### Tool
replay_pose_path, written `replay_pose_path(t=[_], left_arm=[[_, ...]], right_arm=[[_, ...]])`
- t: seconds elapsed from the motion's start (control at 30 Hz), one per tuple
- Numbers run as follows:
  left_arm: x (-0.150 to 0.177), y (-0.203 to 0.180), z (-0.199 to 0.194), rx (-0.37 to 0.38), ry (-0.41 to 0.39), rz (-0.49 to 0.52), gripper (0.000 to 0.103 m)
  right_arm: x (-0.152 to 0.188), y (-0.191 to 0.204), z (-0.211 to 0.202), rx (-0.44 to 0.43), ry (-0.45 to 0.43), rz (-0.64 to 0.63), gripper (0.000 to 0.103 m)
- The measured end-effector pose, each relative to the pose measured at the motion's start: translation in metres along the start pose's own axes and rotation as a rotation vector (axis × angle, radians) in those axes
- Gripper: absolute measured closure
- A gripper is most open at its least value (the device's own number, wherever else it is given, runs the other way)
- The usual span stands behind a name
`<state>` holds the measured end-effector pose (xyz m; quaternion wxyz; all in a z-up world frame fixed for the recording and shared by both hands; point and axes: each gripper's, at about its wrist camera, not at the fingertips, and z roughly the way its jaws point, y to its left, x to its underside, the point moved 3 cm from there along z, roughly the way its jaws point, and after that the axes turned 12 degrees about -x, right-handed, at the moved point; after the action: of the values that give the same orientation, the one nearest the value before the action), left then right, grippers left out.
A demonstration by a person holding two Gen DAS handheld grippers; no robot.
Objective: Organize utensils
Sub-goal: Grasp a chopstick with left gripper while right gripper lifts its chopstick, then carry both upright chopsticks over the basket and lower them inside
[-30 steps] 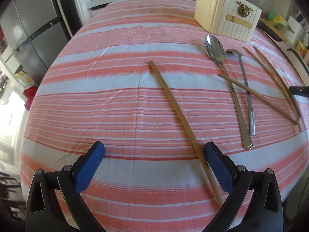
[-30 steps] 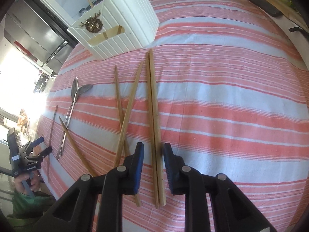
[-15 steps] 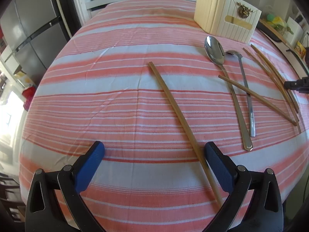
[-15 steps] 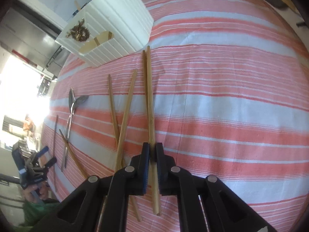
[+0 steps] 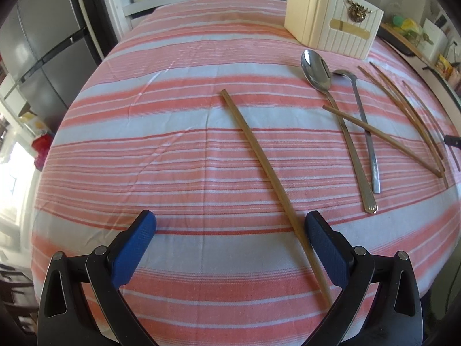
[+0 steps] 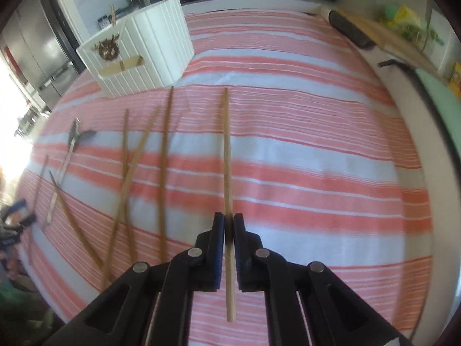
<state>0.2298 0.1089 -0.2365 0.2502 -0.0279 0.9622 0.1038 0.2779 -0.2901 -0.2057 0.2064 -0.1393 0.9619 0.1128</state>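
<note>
Currently on the pick-and-carry step: the right gripper (image 6: 229,225) is pinching one chopstick (image 6: 226,150) near its lower end, pads pressed flat on both sides of it. The stick runs straight out ahead of the fingers and looks clear of the striped tablecloth (image 6: 317,150), though blur makes the gap hard to confirm. The white holder box (image 6: 144,57) sits ahead and to the left, at the far side of the table, with one stick already poking out of its top.

Next move, as I read it: carry the stick over the box, tip it nearer upright and let go into the opening. Grip is low on the stick, so expect it to swing.

Right gripper points steeply down at the cloth. Four more chopsticks (image 6: 164,173) lie loose to its left, with the two spoons (image 6: 72,141) further left.

Left gripper (image 5: 230,230) also points steeply down, fingers spread wide, holding nothing. A single chopstick (image 5: 268,178) lies on the cloth between its pads, touching or almost touching the right-hand pad (image 5: 325,245). Likely next pick for that hand.
</note>
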Motion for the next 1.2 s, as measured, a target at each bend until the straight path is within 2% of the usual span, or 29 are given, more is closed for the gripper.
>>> replay_pose_path(t=[0.1,0.17,0.2,0.3,0.47,0.53,0.63,0.73,0.77,0.8,0.83,0.87,0.9,1.03,1.2], left_arm=[[-0.002,0.007,0.002,-0.006,0.008,0.025,0.0],[-0.004,0.013,0.004,-0.012,0.014,0.03,0.0],[-0.006,0.017,0.006,-0.013,0.02,0.03,0.0],[-0.014,0.022,0.01,-0.037,0.027,0.049,0.0],[-0.034,0.008,0.017,-0.054,0.028,0.162,0.0],[-0.044,0.003,0.02,-0.05,0.037,0.196,0.001],[-0.059,-0.007,0.025,-0.021,0.051,0.236,0.012],[-0.074,-0.013,0.031,0.033,0.081,0.236,0.028],[-0.079,-0.013,0.033,0.065,0.094,0.222,0.041],[-0.083,-0.011,0.035,0.094,0.105,0.204,0.055],[-0.089,-0.01,0.037,0.097,0.103,0.187,0.064],[-0.093,-0.01,0.038,0.09,0.1,0.181,0.085],[-0.097,-0.01,0.039,0.099,0.098,0.172,0.095],[-0.105,0.001,0.029,0.158,0.058,0.085,0.098],[-0.11,0.013,-0.031,0.237,-0.101,0.014,0.099]], right_arm=[[0.023,0.002,-0.004,0.084,0.043,-0.058,0.096],[0.031,0.003,-0.006,0.087,0.056,-0.076,0.094],[0.032,0.003,-0.007,0.079,0.056,-0.079,0.089],[0.031,-0.005,-0.009,0.057,0.071,-0.044,0.067],[0.009,-0.014,0.004,-0.016,0.137,-0.017,0.065],[-0.006,-0.018,0.011,-0.019,0.162,-0.022,0.065],[-0.036,-0.019,0.027,-0.019,0.194,-0.034,0.065],[-0.068,-0.017,0.045,-0.014,0.199,-0.056,0.065],[-0.077,-0.016,0.05,-0.008,0.193,-0.063,0.065],[-0.087,-0.017,0.055,-0.008,0.184,-0.054,0.073],[-0.096,-0.018,0.058,0.001,0.177,-0.043,0.089],[-0.104,-0.019,0.06,0.013,0.167,-0.037,0.095],[-0.11,-0.019,0.062,0.022,0.159,-0.03,0.096],[-0.118,-0.015,0.049,0.005,0.077,-0.009,0.096],[-0.117,0.002,-0.024,-0.071,-0.132,-0.035,0.096]])
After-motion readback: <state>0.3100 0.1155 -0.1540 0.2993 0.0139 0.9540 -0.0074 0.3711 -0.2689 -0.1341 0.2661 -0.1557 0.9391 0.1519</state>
